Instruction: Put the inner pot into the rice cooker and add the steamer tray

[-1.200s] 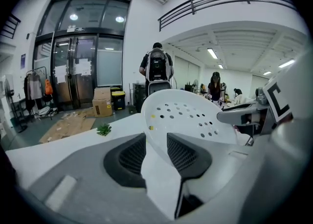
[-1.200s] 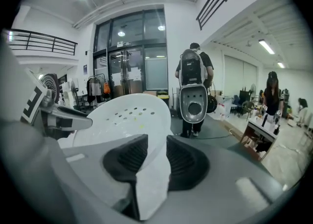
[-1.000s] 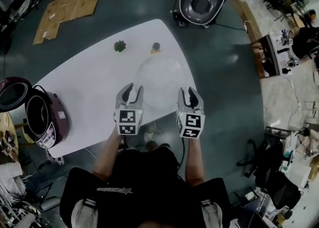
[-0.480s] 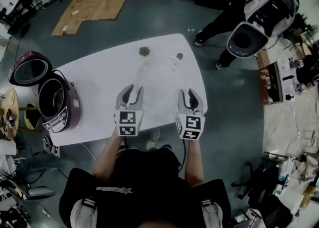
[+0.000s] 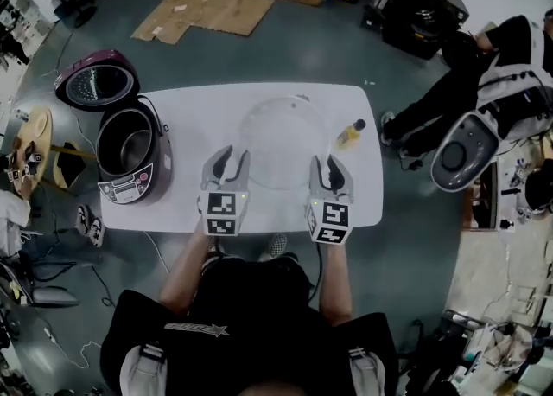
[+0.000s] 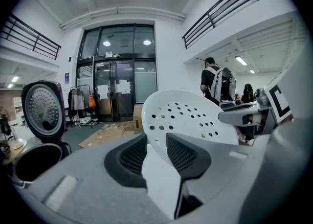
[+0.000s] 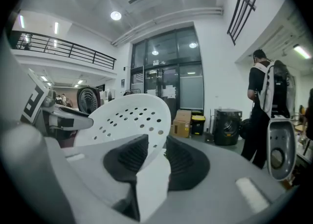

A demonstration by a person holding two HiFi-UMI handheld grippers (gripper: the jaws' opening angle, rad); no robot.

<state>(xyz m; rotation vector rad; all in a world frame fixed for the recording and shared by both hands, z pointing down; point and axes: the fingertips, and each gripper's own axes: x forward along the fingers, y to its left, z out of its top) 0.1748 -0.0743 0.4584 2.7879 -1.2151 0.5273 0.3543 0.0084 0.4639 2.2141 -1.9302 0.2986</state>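
A white perforated steamer tray hangs over the white table, held by its rim from both sides. My left gripper is shut on the tray's left rim, and my right gripper is shut on its right rim. In the gripper views each rim runs between the ribbed pads. The maroon rice cooker stands at the table's left end, left of my left gripper. Its lid is up, and a metal pot shows inside.
A small yellow bottle lies on the table to the right of the tray. A person in black with a grey pack bends beside the table's right end. Flat cardboard and boxes lie on the floor beyond.
Both grippers have carried the tray leftward along the table. The head view has swung with them, so the cooker has come from the far left edge to just left of my left gripper.
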